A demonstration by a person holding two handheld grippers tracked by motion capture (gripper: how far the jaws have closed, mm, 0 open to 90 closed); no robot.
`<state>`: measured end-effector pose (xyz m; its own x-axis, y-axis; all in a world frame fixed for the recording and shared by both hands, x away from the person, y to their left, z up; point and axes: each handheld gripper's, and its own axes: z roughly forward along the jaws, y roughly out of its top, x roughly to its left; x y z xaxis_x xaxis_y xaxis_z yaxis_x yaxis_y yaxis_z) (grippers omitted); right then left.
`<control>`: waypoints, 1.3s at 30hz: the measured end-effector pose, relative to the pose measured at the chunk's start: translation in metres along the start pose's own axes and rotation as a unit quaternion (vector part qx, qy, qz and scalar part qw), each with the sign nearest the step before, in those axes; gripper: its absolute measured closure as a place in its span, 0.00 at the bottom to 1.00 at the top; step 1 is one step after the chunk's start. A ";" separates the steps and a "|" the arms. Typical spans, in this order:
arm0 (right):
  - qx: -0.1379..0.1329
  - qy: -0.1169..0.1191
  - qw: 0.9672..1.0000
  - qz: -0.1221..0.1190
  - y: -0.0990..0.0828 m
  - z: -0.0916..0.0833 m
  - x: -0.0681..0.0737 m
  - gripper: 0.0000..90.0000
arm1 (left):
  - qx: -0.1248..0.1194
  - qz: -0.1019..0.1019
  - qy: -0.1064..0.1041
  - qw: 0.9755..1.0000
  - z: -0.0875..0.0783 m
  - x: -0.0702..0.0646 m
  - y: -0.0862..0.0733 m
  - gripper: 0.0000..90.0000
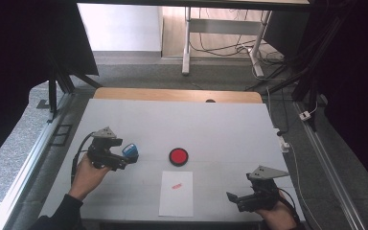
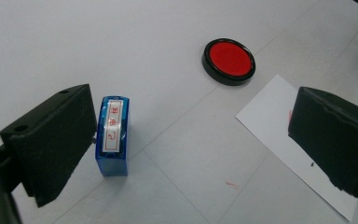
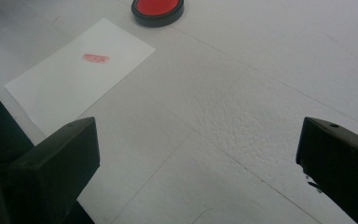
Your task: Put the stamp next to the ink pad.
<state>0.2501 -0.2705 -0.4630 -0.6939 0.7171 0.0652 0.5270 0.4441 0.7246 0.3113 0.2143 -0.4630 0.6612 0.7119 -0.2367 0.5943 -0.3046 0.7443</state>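
Left tongs [image 2: 191, 140] gape wide beside the blue stamp [image 2: 113, 135] — right tongs [image 3: 196, 172] wide too, both empty.

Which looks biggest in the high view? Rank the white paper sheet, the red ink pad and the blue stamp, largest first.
1. White paper sheet, by far the largest.
2. Red ink pad, a small round disc.
3. Blue stamp, smallest, though the left gripper hides part of it, so its margin below the pad is unsure.

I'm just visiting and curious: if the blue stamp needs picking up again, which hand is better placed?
Left. Its gripper is open right beside the blue stamp, one finger almost against it. The right gripper sits far off, past the paper.
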 end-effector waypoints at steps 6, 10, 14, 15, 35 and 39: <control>0.002 0.001 1.000 -0.001 0.000 0.000 0.000 0.00 | -0.003 0.005 -0.001 1.000 -0.006 -0.007 -0.003 0.00; 0.001 0.002 1.000 -0.001 0.000 0.000 0.000 0.00 | -0.005 0.008 -0.004 1.000 -0.011 -0.014 -0.007 0.00; 0.001 0.004 1.000 -0.002 0.000 0.001 0.000 0.00 | -0.012 0.010 -0.009 1.000 -0.018 -0.020 -0.010 0.00; 0.000 0.004 1.000 -0.002 0.000 0.001 0.000 0.00 | -0.012 0.010 -0.011 1.000 -0.020 -0.022 -0.011 0.00; 0.003 0.001 1.000 -0.005 0.001 0.001 0.000 0.00 | -0.024 -0.007 -0.018 1.000 -0.050 -0.039 -0.042 0.00; 0.003 0.000 1.000 -0.006 0.001 0.001 0.000 0.00 | -0.028 -0.010 -0.015 0.999 -0.057 -0.041 -0.050 0.00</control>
<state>0.2507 -0.2693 -0.4629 -0.7002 0.7116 0.0574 0.5223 0.4558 0.7207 0.2285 0.2365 -0.4548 0.6643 0.6972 -0.2695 0.5812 -0.2550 0.7728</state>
